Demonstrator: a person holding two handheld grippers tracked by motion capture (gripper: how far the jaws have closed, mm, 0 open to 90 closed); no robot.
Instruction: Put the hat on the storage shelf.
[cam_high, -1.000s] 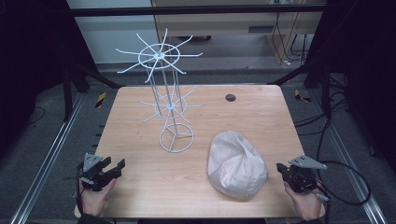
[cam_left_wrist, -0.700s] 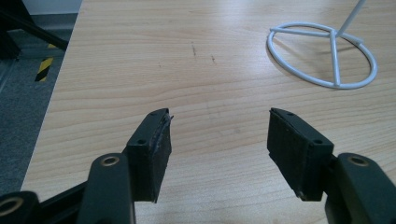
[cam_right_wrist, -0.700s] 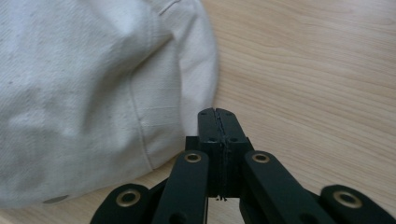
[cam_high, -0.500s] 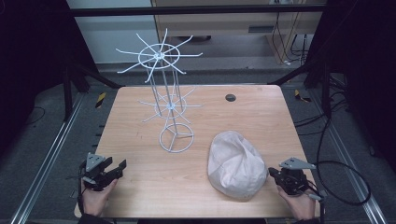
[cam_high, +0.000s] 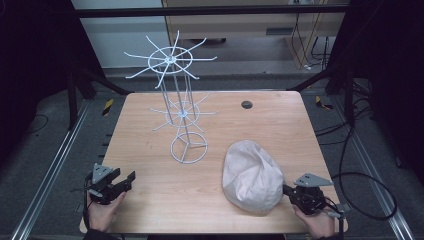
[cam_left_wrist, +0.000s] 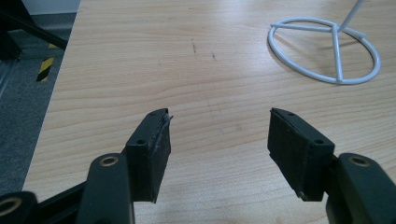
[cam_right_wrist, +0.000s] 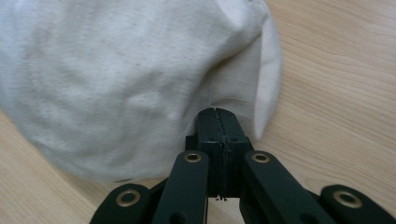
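White cap (cam_high: 252, 176) lying near the surface's (cam_high: 150, 210) front right corner, not yet hung on the wire rack (cam_high: 176, 102). Right gripper (cam_right_wrist: 218, 122) fingers closed against its edge, grip uncertain; left gripper (cam_left_wrist: 217, 140) fingers wide apart, empty.

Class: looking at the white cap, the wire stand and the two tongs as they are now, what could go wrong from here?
1. The right tongs are shut, tips against the cap with no cloth between them; they may just push it.
2. The stand is tall on a small ring base; a knock could tip it.
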